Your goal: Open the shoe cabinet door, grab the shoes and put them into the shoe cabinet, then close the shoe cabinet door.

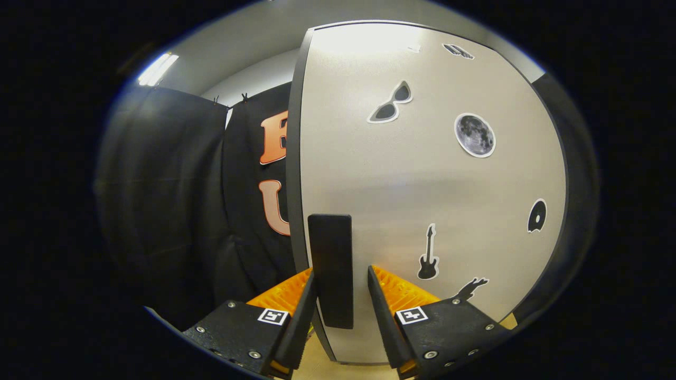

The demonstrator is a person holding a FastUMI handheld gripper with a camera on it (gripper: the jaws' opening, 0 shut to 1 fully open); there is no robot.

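Hand-held gripper [342, 295] fingers stand apart, straddling the cabinet door's [422, 179] handle [331, 269], seemingly not clamped.

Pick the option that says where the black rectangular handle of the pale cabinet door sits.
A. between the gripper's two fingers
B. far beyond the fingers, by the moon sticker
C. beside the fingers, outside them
A: the black rectangular handle on the pale cabinet door stands in the gap between the fingers of the gripper, a slim space showing by the right one.
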